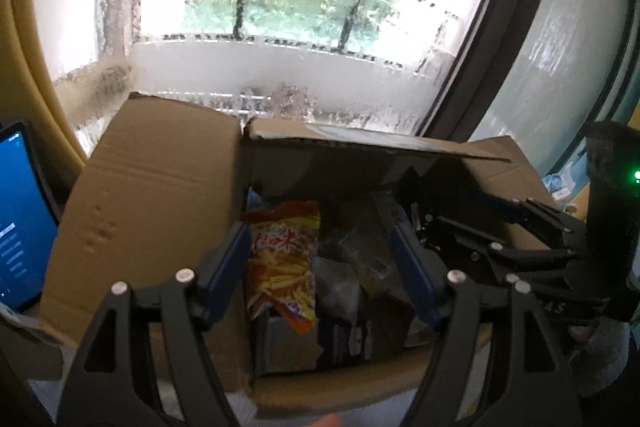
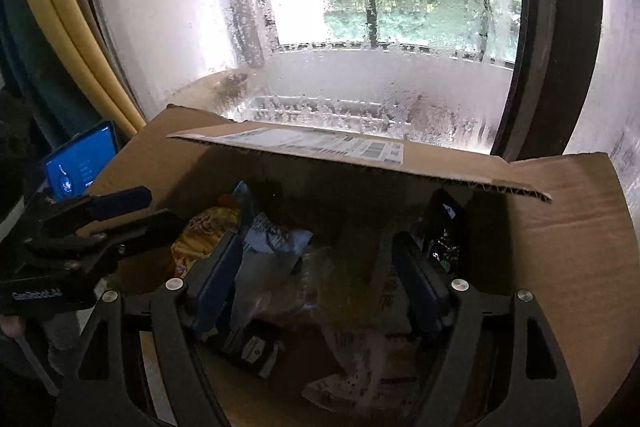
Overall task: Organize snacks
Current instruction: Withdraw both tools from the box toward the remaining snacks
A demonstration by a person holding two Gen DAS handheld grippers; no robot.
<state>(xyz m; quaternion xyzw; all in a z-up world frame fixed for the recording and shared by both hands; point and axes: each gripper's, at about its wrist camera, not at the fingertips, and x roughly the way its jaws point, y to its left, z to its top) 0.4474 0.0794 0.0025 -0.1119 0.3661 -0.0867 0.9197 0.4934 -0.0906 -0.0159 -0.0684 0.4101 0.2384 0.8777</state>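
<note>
An open cardboard box (image 1: 152,187) (image 2: 560,247) holds several snack packets. An orange and yellow fries-style snack bag (image 1: 282,259) stands at the box's left side; it also shows in the right wrist view (image 2: 208,235). Clear and white wrappers (image 1: 352,267) (image 2: 280,267) and dark packets lie beside it. My left gripper (image 1: 320,267) is open above the box, empty, its jaws either side of the snack bag and wrappers. My right gripper (image 2: 316,267) is open and empty over the box's middle. Each gripper shows in the other's view: right gripper (image 1: 520,243), left gripper (image 2: 100,227).
A tablet with a blue screen (image 1: 20,219) (image 2: 80,167) stands left of the box. A raised box flap (image 2: 360,155) overhangs the far side. A fogged window (image 1: 300,7) is behind. A yellow frame (image 2: 80,27) runs at the left.
</note>
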